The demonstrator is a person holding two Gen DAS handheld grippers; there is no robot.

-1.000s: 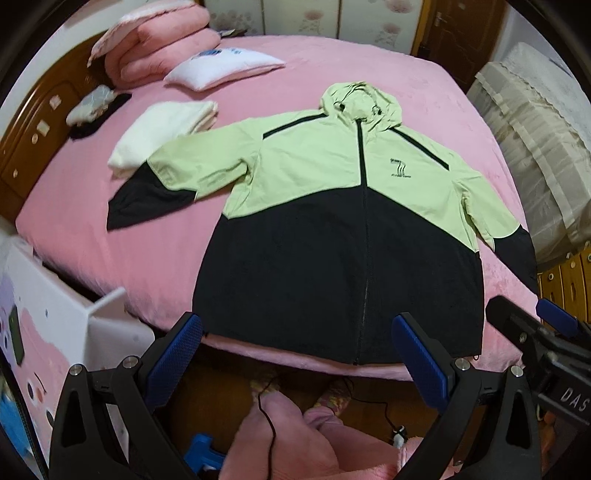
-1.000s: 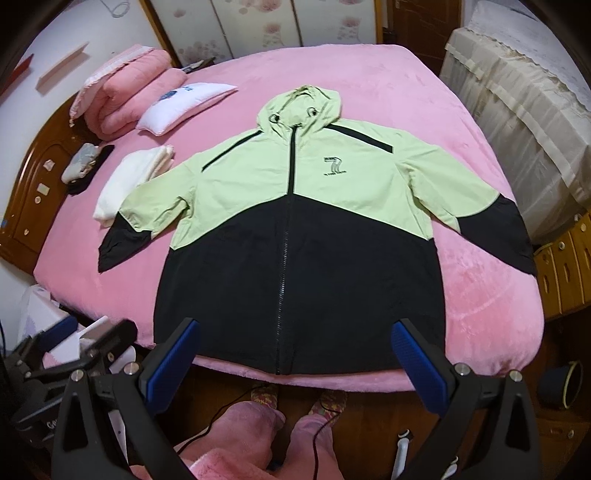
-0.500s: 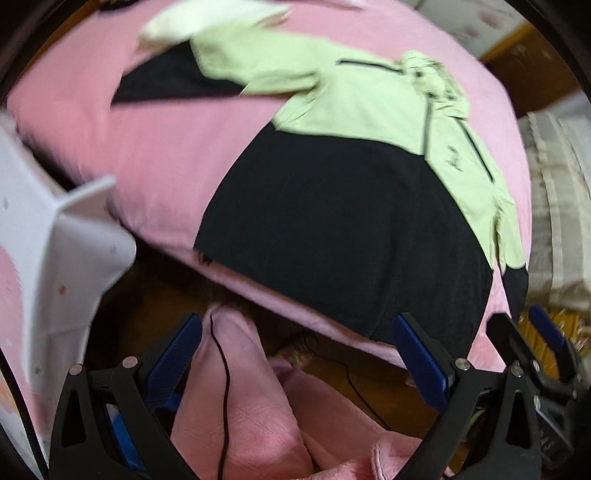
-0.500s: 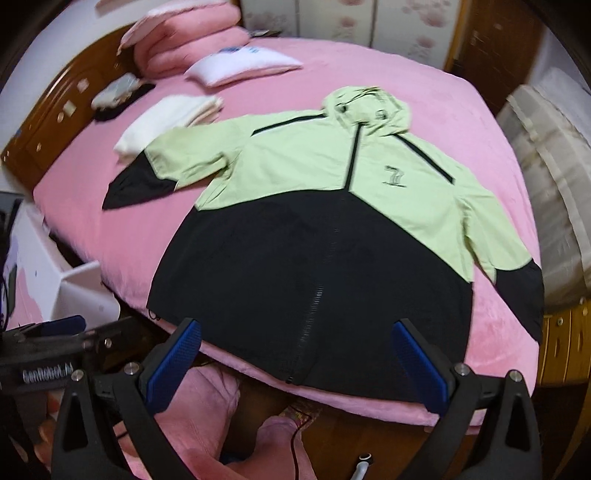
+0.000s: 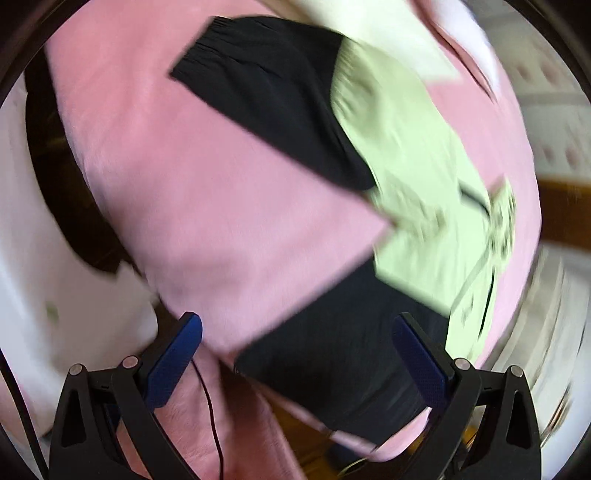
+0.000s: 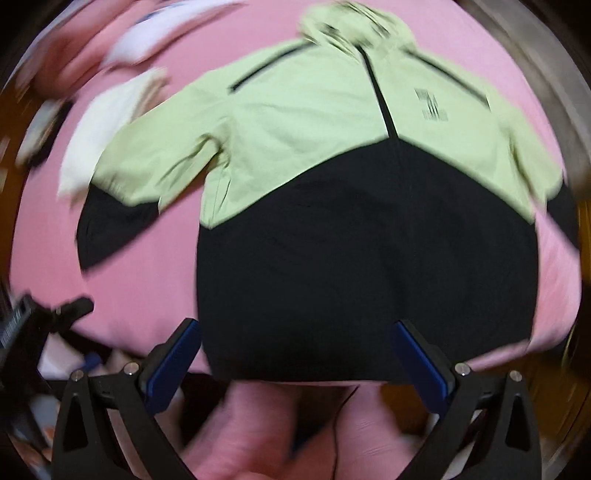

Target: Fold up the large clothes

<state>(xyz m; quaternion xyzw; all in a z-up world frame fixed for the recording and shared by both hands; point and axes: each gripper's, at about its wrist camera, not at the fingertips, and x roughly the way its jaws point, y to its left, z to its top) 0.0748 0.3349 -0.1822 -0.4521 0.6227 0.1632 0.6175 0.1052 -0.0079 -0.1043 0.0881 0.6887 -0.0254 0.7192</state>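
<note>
A light-green and black hooded jacket [image 6: 332,166] lies spread flat, front up, on a pink bed [image 6: 155,280]. Both views are blurred. In the left wrist view its left sleeve with a black cuff [image 5: 273,92] stretches across the bed, and the black hem corner [image 5: 332,354] is near my fingers. My left gripper [image 5: 295,354] is open and empty over the bed's near-left edge. My right gripper [image 6: 295,354] is open and empty just off the jacket's black hem [image 6: 314,365]. The left gripper also shows at the lower left of the right wrist view [image 6: 55,310].
A folded white cloth [image 6: 107,125] lies beside the left sleeve, a white pillow [image 6: 166,29] and pink bedding behind it. The person's pink-clad legs [image 6: 266,428] stand at the bed's foot. A white object [image 5: 44,280] stands left of the bed.
My left gripper has swung left and forward toward the left sleeve and hem corner. My right gripper has moved closer to the hem. Both stay open; the jacket has not moved.
</note>
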